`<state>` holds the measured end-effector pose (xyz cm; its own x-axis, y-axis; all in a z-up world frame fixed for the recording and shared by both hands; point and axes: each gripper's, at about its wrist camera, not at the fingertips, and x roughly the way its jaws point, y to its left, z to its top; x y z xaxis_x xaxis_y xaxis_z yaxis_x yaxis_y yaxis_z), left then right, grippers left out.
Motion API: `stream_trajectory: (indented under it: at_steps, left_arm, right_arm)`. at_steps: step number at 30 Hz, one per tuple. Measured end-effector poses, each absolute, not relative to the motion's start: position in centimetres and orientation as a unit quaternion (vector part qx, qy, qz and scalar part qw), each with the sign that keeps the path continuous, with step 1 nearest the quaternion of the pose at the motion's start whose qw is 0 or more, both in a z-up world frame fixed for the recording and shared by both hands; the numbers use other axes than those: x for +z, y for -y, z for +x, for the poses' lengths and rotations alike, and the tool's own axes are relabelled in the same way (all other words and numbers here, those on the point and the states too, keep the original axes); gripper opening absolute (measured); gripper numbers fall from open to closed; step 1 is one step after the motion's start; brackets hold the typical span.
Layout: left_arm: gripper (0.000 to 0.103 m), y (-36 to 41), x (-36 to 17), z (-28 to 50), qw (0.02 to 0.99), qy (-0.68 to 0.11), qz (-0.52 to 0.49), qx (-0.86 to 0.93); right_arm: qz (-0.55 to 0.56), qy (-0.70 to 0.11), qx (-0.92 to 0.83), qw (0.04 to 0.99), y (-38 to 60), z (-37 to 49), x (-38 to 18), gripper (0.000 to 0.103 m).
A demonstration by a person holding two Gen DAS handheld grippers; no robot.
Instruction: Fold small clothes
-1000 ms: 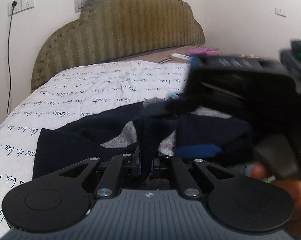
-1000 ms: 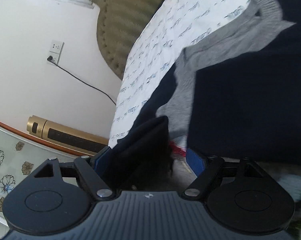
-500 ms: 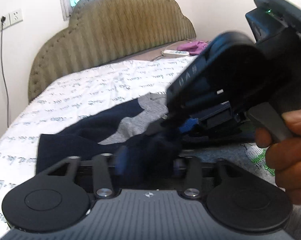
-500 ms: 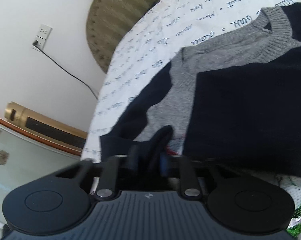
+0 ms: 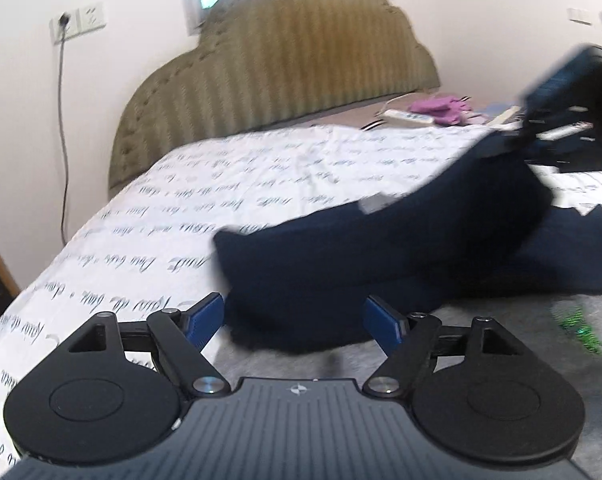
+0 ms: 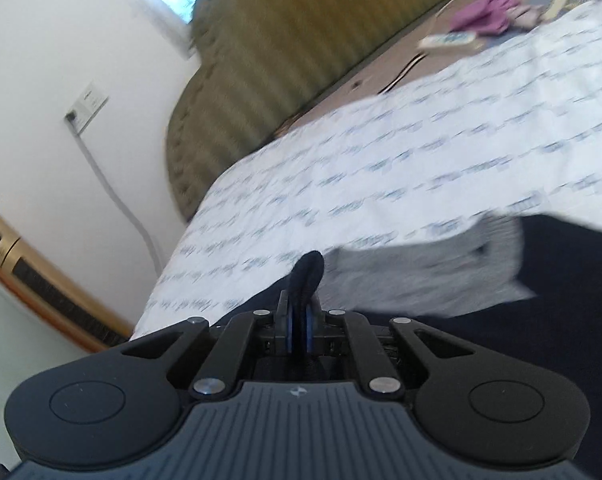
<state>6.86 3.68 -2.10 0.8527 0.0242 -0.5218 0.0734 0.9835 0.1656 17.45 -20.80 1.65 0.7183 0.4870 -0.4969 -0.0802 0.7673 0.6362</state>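
On the bed (image 5: 229, 200), the navy-and-grey sweater (image 5: 381, 264) lies half lifted: right tool (image 6: 298, 326) pinches its sleeve (image 6: 307, 276) to carry it over, left tool (image 5: 294, 318), jaws just opening, spread empty beside it.

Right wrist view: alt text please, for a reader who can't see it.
The right gripper has its jaws shut on a fold of the navy sleeve of a navy and grey sweater, which lies on a white bedspread printed with script. An olive headboard stands behind.
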Motion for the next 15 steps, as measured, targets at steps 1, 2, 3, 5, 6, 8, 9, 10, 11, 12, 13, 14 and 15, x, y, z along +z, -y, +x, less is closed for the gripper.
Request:
stream_trajectory:
  at_steps: [1,2,3,5,6,8,9,10,11,12,13,14,15]
  left_arm:
    - [0.08,-3.9,-2.2,7.0,0.957,-0.276,0.085,-0.009]
    - [0.08,-4.2,-2.1,7.0,0.956,-0.281,0.08,-0.007]
    - [0.08,-4.6,-2.2,7.2,0.956,-0.285,0.074,-0.004]
    - [0.08,-5.2,-2.2,7.4,0.954,-0.291,0.069,0.001]
    - [0.08,-5.4,-2.2,7.5,0.954,-0.293,0.069,0.003]
    - [0.08,-5.2,-2.0,7.4,0.953,-0.294,0.07,0.007]
    - [0.081,-5.2,-1.9,7.4,0.953,-0.295,0.07,0.009]
    - [0.081,-5.3,-2.0,7.5,0.953,-0.296,0.07,0.01]
    - [0.082,-5.4,-1.9,7.6,0.952,-0.297,0.069,0.012]
    - [0.082,-5.4,-2.0,7.6,0.952,-0.299,0.07,0.014]
    - [0.083,-5.5,-2.1,7.6,0.951,-0.301,0.07,0.016]
    - [0.083,-5.6,-2.1,7.7,0.95,-0.303,0.07,0.018]
    - [0.083,-5.8,-2.1,7.7,0.95,-0.305,0.069,0.019]
  right_arm:
    - [0.307,-0.337,0.153,0.877,21.8,17.1,1.4,0.006]
    - [0.314,-0.336,0.147,0.876,22.8,16.8,1.1,0.006]
    - [0.32,-0.337,0.139,0.875,23.8,16.5,0.7,0.006]
    - [0.332,-0.342,0.121,0.871,25.5,16.0,-0.1,0.006]
    - [0.337,-0.345,0.115,0.868,26.1,15.8,-0.6,0.006]
    - [0.348,-0.351,0.104,0.863,27.1,15.3,-1.7,0.006]
    - [0.351,-0.354,0.101,0.861,27.4,15.0,-2.2,0.006]
    - [0.353,-0.358,0.099,0.859,27.8,14.8,-2.7,0.006]
    - [0.355,-0.361,0.096,0.857,28.0,14.6,-3.1,0.006]
    - [0.356,-0.363,0.093,0.856,28.1,14.4,-3.6,0.006]
    - [0.357,-0.365,0.09,0.855,28.1,14.3,-3.9,0.006]
    - [0.357,-0.366,0.085,0.855,28.3,14.3,-4.2,0.006]
    - [0.356,-0.365,0.079,0.857,28.4,14.2,-4.3,0.006]
